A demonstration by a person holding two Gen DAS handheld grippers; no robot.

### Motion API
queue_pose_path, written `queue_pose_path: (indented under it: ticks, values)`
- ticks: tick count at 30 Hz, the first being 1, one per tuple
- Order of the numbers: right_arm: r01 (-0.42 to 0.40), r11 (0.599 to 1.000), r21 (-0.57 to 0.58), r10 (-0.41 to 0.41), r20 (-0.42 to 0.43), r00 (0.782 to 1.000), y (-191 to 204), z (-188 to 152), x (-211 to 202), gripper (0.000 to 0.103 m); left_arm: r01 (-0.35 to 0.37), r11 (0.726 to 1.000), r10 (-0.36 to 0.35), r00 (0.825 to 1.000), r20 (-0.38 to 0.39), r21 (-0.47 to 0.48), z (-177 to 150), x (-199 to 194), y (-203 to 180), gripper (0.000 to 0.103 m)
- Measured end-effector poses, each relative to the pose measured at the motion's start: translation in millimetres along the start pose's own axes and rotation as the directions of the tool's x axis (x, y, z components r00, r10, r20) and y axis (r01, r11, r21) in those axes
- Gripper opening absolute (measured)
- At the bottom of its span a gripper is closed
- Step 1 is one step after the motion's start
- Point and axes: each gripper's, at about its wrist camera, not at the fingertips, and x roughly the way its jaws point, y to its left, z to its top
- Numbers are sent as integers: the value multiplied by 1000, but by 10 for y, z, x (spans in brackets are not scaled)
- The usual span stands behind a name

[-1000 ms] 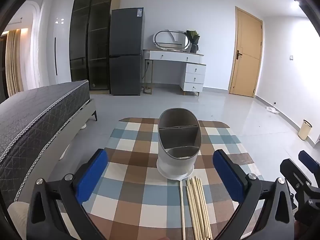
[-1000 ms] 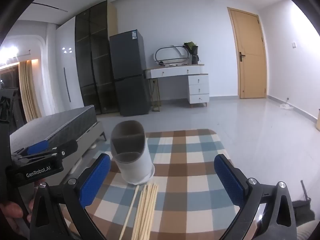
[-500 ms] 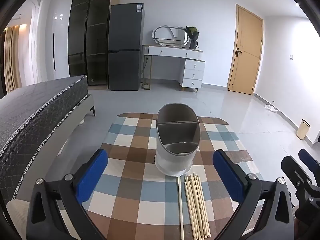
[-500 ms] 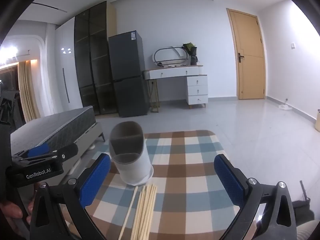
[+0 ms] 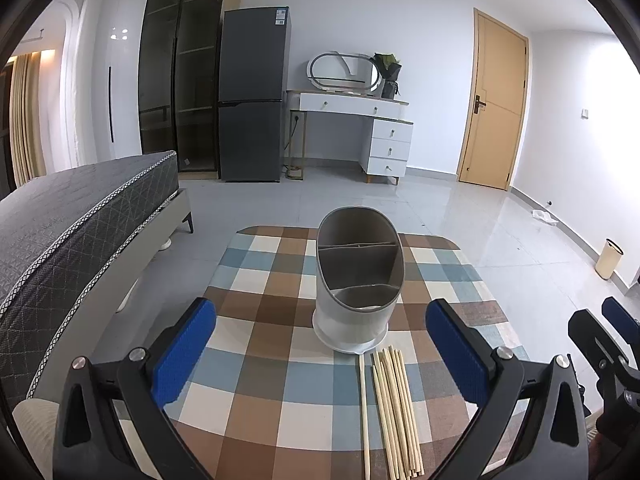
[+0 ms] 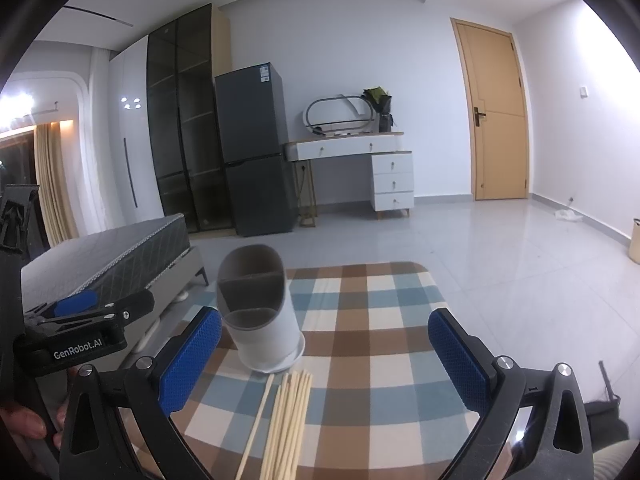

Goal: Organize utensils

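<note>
While left gripper (image 5: 320,356) backs off a little, utensil holder (image 5: 358,280) sits slightly higher in left wrist frame than one second ago, more of chopsticks (image 5: 394,408) showing below it. Both stand on checked cloth (image 5: 264,344), lower centre; sticks lie just in front of holder base. Right gripper (image 6: 324,364) barely shifts. Both grippers spread wide, holding nothing. Judgement: nothing picked yet, holder empty, task at start; next comes reach to sticks.

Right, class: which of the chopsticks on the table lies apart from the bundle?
The single chopstick on the left edge of the group: a gap of checked cloth separates it from the others, which lie packed side by side in front of the holder.
</note>
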Motion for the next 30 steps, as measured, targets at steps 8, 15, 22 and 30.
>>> queue_pose_path:
  ticks: [8, 15, 22, 30]
  values:
    - [2, 1000, -1, -2, -1, 1000, -6, -15, 0, 103, -1, 1000, 1, 1000, -1, 0, -3, 5, -6, 102]
    - [2, 1000, -2, -2, -2, 1000, -6, -20, 2, 103, 2, 1000, -2, 1000, -2, 1, -3, 8, -14, 102]
    - [3, 1000, -2, -3, -2, 1000, -8, -21, 3, 103, 3, 1000, -3, 1000, -2, 1, 0, 16, -12, 102]
    - [1, 1000, -4, -1, -3, 1000, -8, -15, -2, 103, 4, 1000, -4, 1000, -3, 0, -4, 14, -12, 102]
